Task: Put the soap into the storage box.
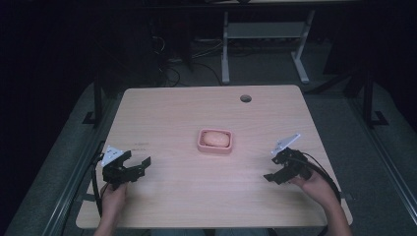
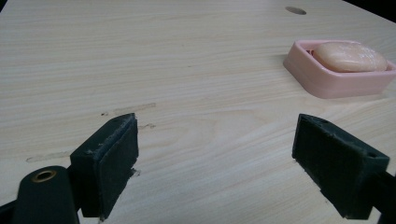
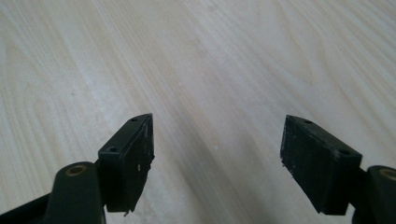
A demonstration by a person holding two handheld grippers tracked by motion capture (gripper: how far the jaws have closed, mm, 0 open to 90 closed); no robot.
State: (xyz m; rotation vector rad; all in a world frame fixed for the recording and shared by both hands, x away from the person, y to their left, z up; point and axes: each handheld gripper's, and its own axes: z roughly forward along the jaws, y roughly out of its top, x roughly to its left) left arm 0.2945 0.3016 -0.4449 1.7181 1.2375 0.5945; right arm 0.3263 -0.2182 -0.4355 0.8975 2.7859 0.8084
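Observation:
A pink soap dish sits near the middle of the wooden table, with a pale peach bar of soap lying in it. In the left gripper view the dish and soap lie ahead at the upper right. My left gripper rests low over the table's front left, open, nothing between its jaws. My right gripper is at the front right, open and empty, to the right of the dish. Bare wood lies between the jaws of the left gripper and of the right gripper.
A round cable hole lies near the table's far edge. Faint scuff marks mark the wood ahead of the left gripper. Beyond the table stand a white desk frame and cables on a dark floor.

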